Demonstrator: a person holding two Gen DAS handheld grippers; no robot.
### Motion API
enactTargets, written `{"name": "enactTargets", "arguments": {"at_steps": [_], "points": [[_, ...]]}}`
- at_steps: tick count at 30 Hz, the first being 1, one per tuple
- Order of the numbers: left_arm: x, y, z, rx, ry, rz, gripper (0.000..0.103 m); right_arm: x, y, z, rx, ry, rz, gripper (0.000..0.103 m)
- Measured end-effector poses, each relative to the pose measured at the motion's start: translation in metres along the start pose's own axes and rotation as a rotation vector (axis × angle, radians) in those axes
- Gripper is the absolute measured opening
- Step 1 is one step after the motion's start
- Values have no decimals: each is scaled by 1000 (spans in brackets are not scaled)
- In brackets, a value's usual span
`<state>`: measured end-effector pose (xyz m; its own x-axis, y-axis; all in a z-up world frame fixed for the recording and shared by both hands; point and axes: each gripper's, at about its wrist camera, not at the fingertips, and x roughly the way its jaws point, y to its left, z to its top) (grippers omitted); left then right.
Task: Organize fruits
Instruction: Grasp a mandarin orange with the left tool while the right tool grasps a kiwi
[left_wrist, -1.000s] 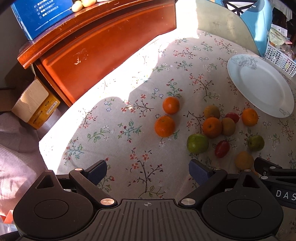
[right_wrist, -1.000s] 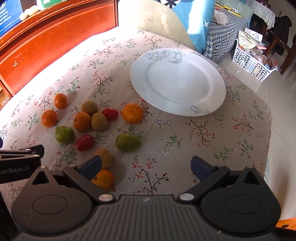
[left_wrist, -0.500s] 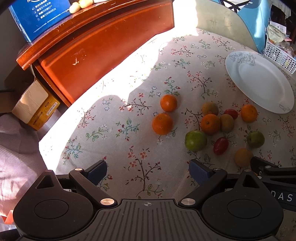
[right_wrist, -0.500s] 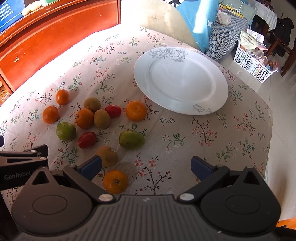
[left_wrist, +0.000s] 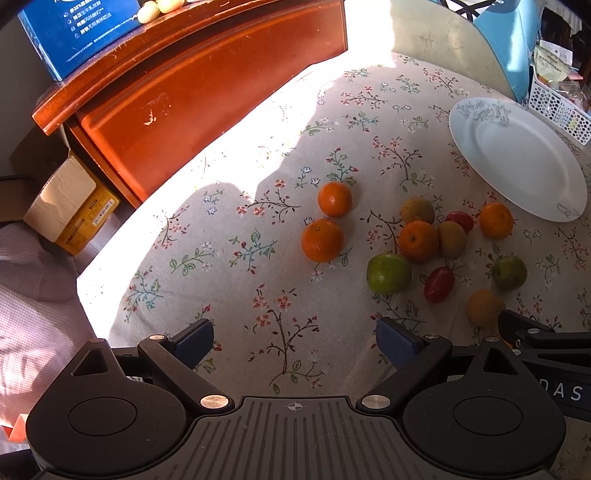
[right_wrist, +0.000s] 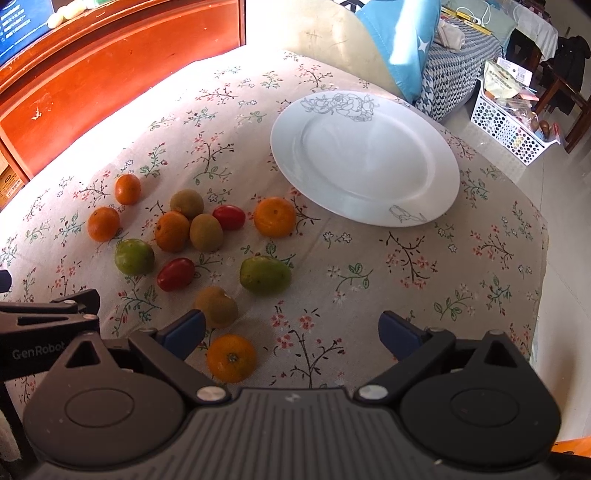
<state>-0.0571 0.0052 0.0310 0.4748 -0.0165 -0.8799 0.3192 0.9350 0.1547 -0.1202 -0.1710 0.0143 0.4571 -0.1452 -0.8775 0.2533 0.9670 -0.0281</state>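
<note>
Beside white plate (right_wrist: 436, 184), scattered fruits (right_wrist: 207, 232)

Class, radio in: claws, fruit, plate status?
Left claw open, empty. Right claw open, empty. Fruit loose on cloth, plate bare. Nothing blocking.

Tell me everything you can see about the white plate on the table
The white plate is round, wide and shallow, with a glossy, ceramic-looking surface. A grey line drawing of flowers marks its far rim, and a smaller grey sketch marks the near rim. It lies flat on the floral tablecloth and holds nothing. No fruit touches it; the nearest orange sits just off its near-left edge.
</note>
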Motion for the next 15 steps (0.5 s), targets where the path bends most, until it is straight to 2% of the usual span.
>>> {"name": "enactTargets", "arguments": {"at_steps": [11, 15], "points": [[-4, -7, -7, -9, 2, -124, 96, -8, -33, -8, 31, -27, 89, 98], [-6, -13, -12, 23, 3, -157, 96, -10, -56, -14, 74, -43, 115, 90]]}}
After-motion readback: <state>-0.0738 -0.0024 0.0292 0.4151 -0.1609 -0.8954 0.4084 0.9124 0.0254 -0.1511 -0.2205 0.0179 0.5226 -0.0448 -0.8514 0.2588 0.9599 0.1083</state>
